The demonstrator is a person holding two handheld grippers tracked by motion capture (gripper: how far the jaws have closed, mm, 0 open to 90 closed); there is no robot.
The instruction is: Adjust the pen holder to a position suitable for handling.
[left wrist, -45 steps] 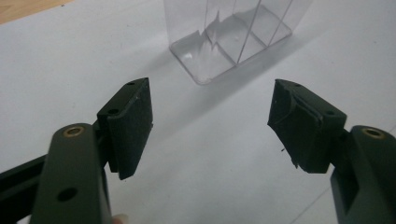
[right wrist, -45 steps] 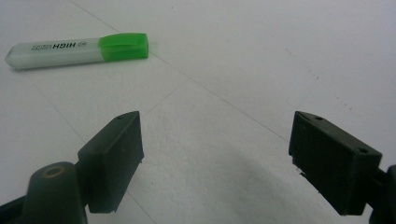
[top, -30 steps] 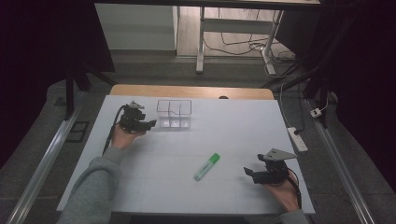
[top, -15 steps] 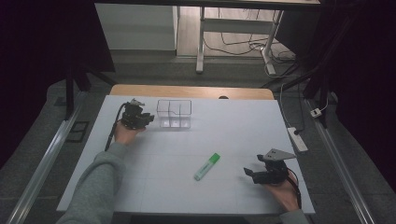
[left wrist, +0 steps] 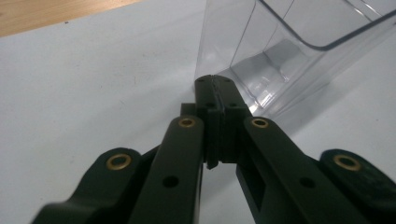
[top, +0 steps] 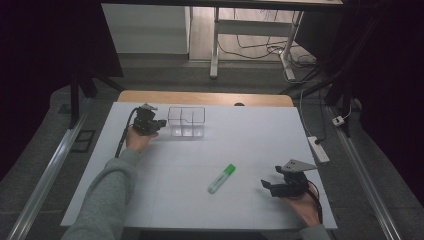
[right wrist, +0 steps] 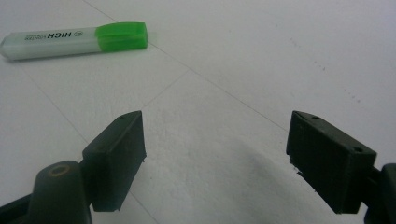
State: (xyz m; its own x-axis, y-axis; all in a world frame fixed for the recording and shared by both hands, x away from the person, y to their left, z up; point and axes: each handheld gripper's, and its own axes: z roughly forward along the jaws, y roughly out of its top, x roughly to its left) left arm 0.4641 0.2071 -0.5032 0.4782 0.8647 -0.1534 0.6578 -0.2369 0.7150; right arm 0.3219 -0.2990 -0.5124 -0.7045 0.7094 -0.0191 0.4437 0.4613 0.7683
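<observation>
While its two black jaws press flat against each other with nothing between them, having just been closing, the left gripper (left wrist: 215, 93) sits low over the white table sheet (top: 250, 150), its tips just beside the near corner of a clear plastic divided container (left wrist: 299, 56). Whether the tips touch the container's wall cannot be told from the left gripper view. From the high view, the left gripper (top: 155, 124) rests at the far left of the sheet, held in the person's left hand (top: 136, 139), a grey sleeve (top: 107, 192) running back toward the bottom edge and a black cable trailing down beside the wrist. The container (top: 187, 121) stands upright just to the right of that gripper, near the sheet's far edge, where a strip of wooden tabletop (top: 205, 97) shows beyond.

At the near right, the right gripper (top: 267, 184) is released, its jaws spread wide and holding nothing, cradled in the person's right hand (top: 302, 207) with the grey three-cornered plate on top. In the right gripper view, the right gripper (right wrist: 215, 149) points across bare white sheet toward a green-capped highlighter (right wrist: 74, 39) lying flat ahead and to the left. The highlighter (top: 221, 178) lies diagonally near the sheet's middle, well apart from the container and near the open right jaws.
</observation>
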